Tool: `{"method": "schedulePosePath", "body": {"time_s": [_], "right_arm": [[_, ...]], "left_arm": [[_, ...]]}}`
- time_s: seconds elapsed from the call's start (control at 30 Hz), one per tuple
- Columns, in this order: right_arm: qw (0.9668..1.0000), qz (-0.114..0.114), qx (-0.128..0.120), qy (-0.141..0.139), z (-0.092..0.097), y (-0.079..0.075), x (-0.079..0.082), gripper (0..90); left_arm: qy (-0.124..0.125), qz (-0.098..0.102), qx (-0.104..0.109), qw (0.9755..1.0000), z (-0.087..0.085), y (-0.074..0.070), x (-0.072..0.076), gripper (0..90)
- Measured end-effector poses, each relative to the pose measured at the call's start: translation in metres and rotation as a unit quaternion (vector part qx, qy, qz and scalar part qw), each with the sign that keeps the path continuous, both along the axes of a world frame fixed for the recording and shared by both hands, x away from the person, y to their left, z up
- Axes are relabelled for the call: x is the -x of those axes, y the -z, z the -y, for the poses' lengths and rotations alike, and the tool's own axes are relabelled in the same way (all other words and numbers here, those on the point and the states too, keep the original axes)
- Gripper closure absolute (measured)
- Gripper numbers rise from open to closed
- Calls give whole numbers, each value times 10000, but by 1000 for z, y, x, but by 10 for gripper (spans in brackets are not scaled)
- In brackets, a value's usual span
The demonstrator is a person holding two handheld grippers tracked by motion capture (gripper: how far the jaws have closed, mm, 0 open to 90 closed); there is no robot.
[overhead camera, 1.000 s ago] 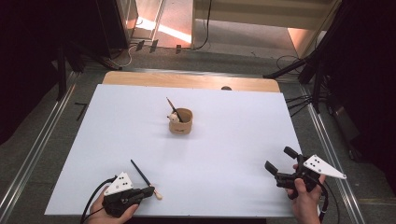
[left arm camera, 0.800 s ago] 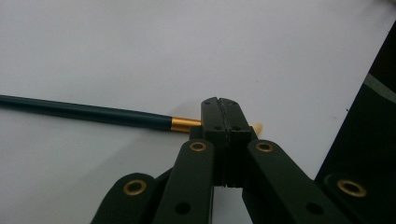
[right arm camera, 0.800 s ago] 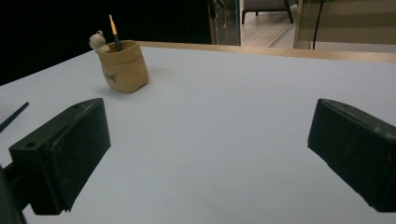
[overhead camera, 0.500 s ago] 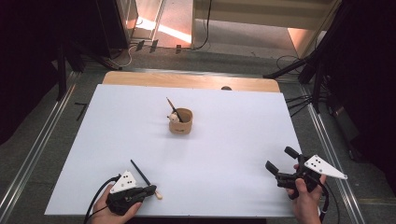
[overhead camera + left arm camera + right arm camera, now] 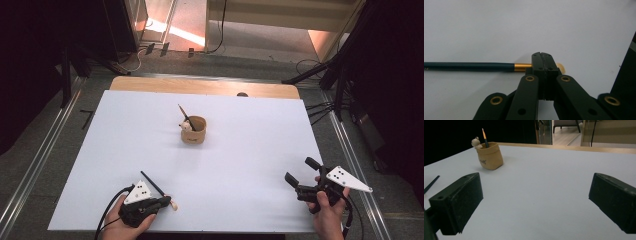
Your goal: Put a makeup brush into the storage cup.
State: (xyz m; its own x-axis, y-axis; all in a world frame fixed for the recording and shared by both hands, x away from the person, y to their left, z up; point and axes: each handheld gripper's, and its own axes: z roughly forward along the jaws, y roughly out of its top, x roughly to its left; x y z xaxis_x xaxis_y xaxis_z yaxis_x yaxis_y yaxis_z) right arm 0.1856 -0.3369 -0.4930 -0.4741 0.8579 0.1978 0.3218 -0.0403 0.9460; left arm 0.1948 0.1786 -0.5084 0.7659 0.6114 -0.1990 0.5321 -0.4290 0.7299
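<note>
The left gripper (image 5: 165, 202) is sitting at the near left corner of the white table (image 5: 250, 145), its jaws closed on a dark-handled brush (image 5: 469, 66). The jaws are clamping across the gold ferrule (image 5: 522, 67), with the pale tip (image 5: 174, 204) protruding just past them and the handle running away toward the far left. Because the grip is sitting at one extreme end, the long handle is likely to act as a lever: on lifting, the brush could be pivoting or sliding out of the jaws. The free end could also be catching on the cup rim at insertion.

The right gripper (image 5: 302, 177) is resting at the near right corner, jaws spread wide with nothing between them.

Farther out, near the table centre, a tan cup (image 5: 193, 130) is standing upright, well apart from both grippers, already holding a second brush (image 5: 484, 135) and a small pale figure (image 5: 476, 142).
</note>
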Motion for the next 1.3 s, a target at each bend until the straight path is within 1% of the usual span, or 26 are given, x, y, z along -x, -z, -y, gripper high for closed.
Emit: {"method": "schedulePosePath", "body": {"time_s": [0.37, 0.47, 0.5, 0.63, 0.67, 0.7, 0.73, 0.9, 1.07, 1.13, 1.23, 1.3], "right_arm": [[10000, -6, -11, -2, 0, 0, 0, 0], [10000, -2, -21, 3, 0, 0, 0, 0], [10000, -6, -21, 3, 0, 0, 0, 0], [10000, -5, -22, -2, 0, 0, 0, 0], [10000, 2, -21, -1, 0, 1, 0, 0], [10000, 0, -24, 4, 0, 0, 0, 0], [10000, 0, -29, 6, 0, 1, 0, 0], [10000, -3, -38, 13, 1, 1, 0, 0], [10000, -6, -46, 10, 1, 1, 0, 0], [10000, -4, -51, 11, 1, 1, 0, 0], [10000, -4, -66, 19, 1, 1, 1, 0], [10000, 0, -62, 23, 2, 1, 0, 0]], "left_arm": [[46, 4, -2, 10000, 13, 0, -5, 900], [28, 10, -28, 10000, 16, 0, -7, 900], [14, 10, 23, 10000, 17, 0, -8, 900], [-66, 2, 16, 10000, 17, -1, -13, 900], [-82, -11, 60, 9999, 18, -1, -14, 900], [-75, -7, 38, 10000, 18, -1, -15, 900], [-80, -23, 60, 9999, 19, -1, -16, 900], [-50, -35, -12, 10000, 26, 0, -19, 900], [-99, -25, -22, 9999, 33, 0, -26, 900], [-79, -4, -34, 10000, 34, 0, -29, 900], [-170, -1, -10, 9999, 36, -1, -34, 900], [-190, -10, -34, 9998, 37, -2, -38, 900]]}}
